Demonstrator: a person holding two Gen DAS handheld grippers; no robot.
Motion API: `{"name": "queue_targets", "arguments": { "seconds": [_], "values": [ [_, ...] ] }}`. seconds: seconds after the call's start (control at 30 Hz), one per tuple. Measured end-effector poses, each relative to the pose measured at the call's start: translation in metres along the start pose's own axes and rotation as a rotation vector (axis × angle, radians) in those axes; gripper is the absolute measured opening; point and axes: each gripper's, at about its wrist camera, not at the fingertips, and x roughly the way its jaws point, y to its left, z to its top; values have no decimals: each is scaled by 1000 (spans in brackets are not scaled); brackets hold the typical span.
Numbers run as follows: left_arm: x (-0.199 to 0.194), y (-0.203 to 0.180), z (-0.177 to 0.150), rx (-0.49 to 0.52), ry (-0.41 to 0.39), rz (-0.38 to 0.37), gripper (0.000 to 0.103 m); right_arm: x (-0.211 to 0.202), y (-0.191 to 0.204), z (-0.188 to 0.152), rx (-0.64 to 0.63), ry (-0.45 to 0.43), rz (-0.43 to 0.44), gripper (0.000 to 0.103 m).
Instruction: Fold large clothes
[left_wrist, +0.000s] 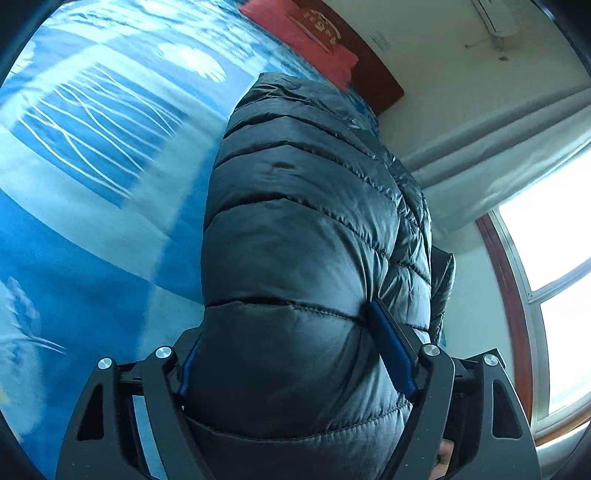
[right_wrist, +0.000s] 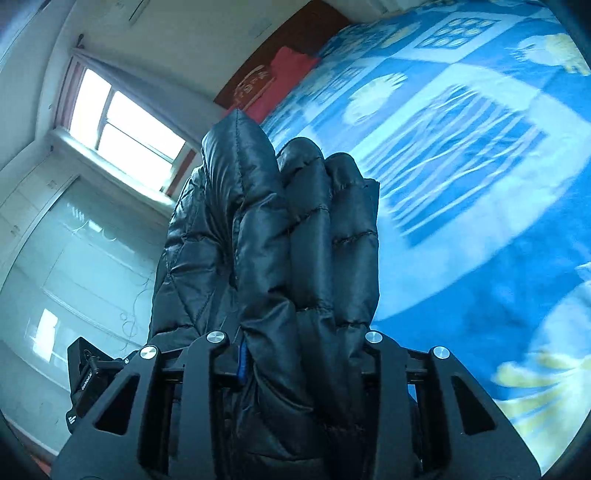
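A dark quilted puffer jacket (left_wrist: 303, 229) fills the middle of the left wrist view, bulging up over the blue patterned bed cover (left_wrist: 92, 166). My left gripper (left_wrist: 291, 354) is shut on a thick fold of it, and the blue pads (left_wrist: 391, 354) press into the padding on both sides. In the right wrist view another bunched part of the jacket (right_wrist: 280, 240) stands up between the fingers of my right gripper (right_wrist: 299, 354), which is shut on it. The fabric hides most of the right gripper's pads. Both held parts are lifted off the bed.
The bed cover (right_wrist: 480, 166) spreads wide beside the jacket. A red pillow (left_wrist: 295, 33) lies at the dark wooden headboard (left_wrist: 369, 66). A bright window (right_wrist: 122, 122) with a curtain and a pale wardrobe (right_wrist: 74, 258) stand beyond the bed. A small black device (right_wrist: 88, 380) sits at the lower left.
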Motion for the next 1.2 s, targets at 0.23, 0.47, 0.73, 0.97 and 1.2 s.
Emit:
{"name": "queue_targets", "arguments": {
  "seconds": [0.23,0.47,0.73,0.97,1.2],
  "values": [
    [-31,42,26,-36,-56,44,77,6,10,2,-14,67,59,33],
    [-14,82,28,-98,-27,55,79,18,0,-6,6,102,38,35],
    [-28,96,31,-99,3,19,81,18,3,2,-6,120,8,55],
    [-69,114,43,-111,-49,-22,81,-5,6,16,-17,108,21,72],
    [-43,111,76,-111,-51,6,82,24,7,55,36,110,-3,79]
  ]
}}
